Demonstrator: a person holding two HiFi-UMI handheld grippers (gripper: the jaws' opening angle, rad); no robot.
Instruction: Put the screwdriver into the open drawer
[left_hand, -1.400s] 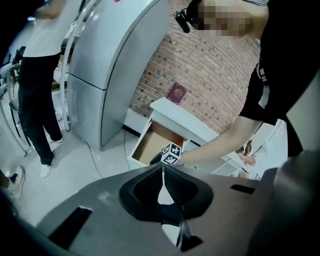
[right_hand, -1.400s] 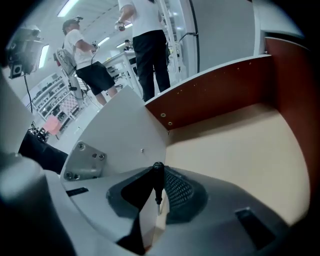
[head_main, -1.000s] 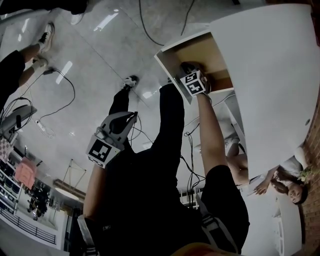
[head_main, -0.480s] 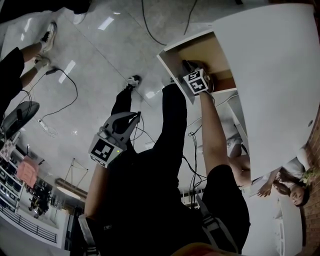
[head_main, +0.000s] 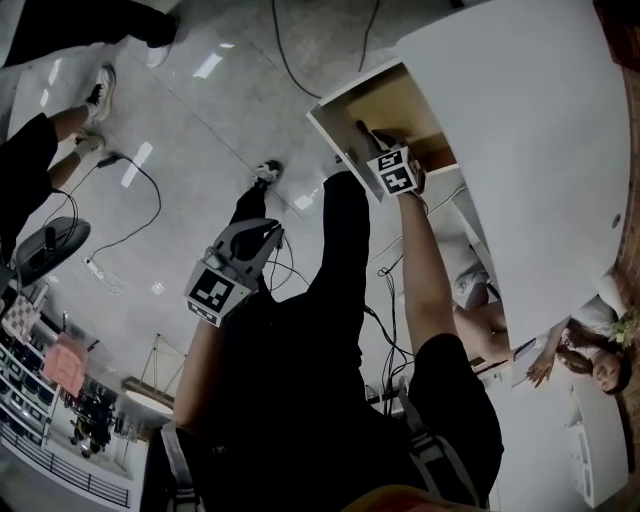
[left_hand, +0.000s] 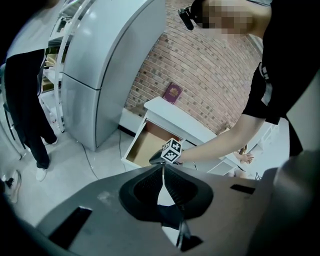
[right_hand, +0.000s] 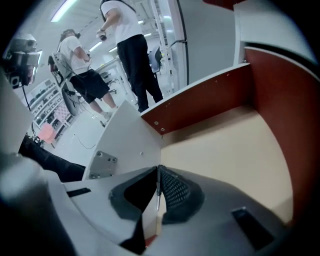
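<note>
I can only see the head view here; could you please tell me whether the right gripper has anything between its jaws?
Observer: Yes. In the right gripper view the right gripper is closed on a thin metal shaft, apparently the screwdriver.
Operator: Thank you. Is there anything lying in the drawer beneath it?
Observer: The part of the drawer floor shown there is bare.
Operator: And the left gripper?
Observer: The left gripper has its jaws together with nothing between them.

Right arm outstretched, right gripper (right_hand: 159, 171) jaws clamping screwdriver (right_hand: 158, 194) shaft, left gripper (left_hand: 162, 170) jaws together
</note>
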